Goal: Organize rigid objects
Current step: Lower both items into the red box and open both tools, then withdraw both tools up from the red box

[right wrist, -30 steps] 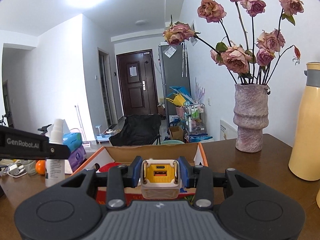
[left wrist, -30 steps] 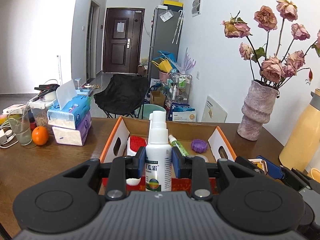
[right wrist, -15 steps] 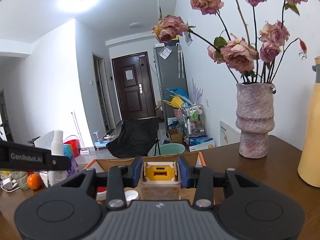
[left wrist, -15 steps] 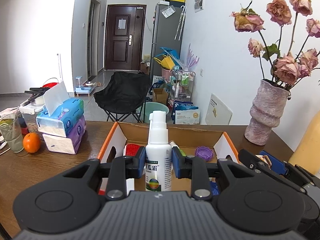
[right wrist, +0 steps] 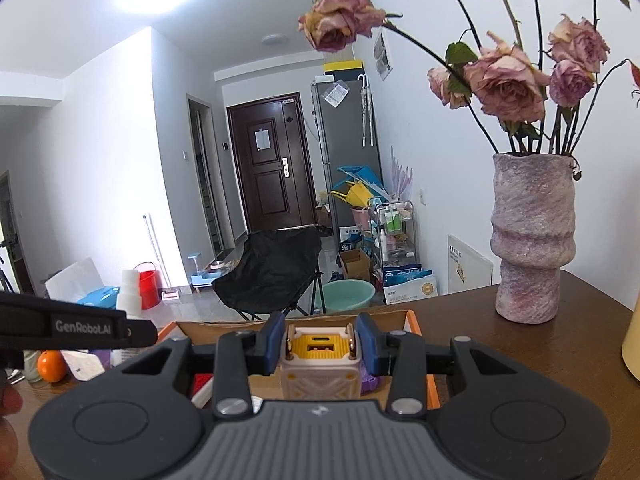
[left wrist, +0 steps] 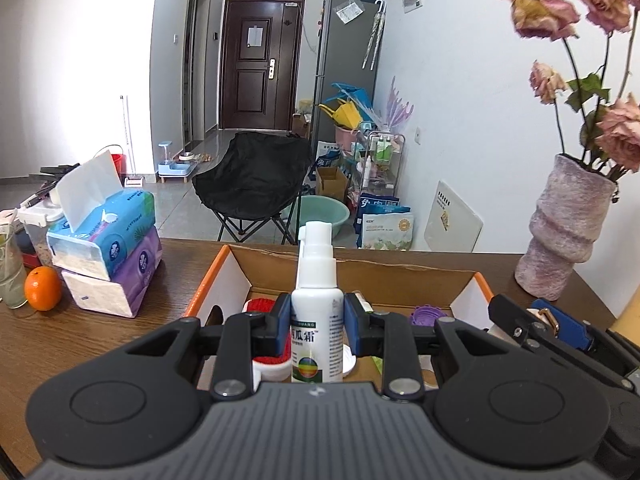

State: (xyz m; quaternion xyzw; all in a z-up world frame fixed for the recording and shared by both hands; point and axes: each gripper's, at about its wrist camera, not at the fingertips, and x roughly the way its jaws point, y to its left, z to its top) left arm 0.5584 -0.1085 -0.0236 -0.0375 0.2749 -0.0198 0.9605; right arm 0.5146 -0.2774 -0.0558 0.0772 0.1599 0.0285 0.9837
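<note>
My left gripper [left wrist: 317,322] is shut on a white spray bottle [left wrist: 317,312], held upright over the open cardboard box [left wrist: 352,270]. The box holds a red brush [left wrist: 262,305], a purple lid [left wrist: 428,314] and other small items, partly hidden by my fingers. My right gripper [right wrist: 320,346] is shut on a cream and yellow charger cube [right wrist: 320,354], held above the same box [right wrist: 416,326]. The right gripper also shows at the right edge of the left wrist view [left wrist: 560,332]. The left gripper shows at the left of the right wrist view [right wrist: 80,328].
A vase of dried roses [left wrist: 568,232] stands at the table's right back. Stacked tissue packs [left wrist: 108,248], an orange [left wrist: 42,288] and a glass [left wrist: 10,272] stand at the left. A yellow thermos [right wrist: 632,344] is at the far right.
Both grippers have moved forward over the box while still holding their objects. The box interior now lies beneath the fingers.
</note>
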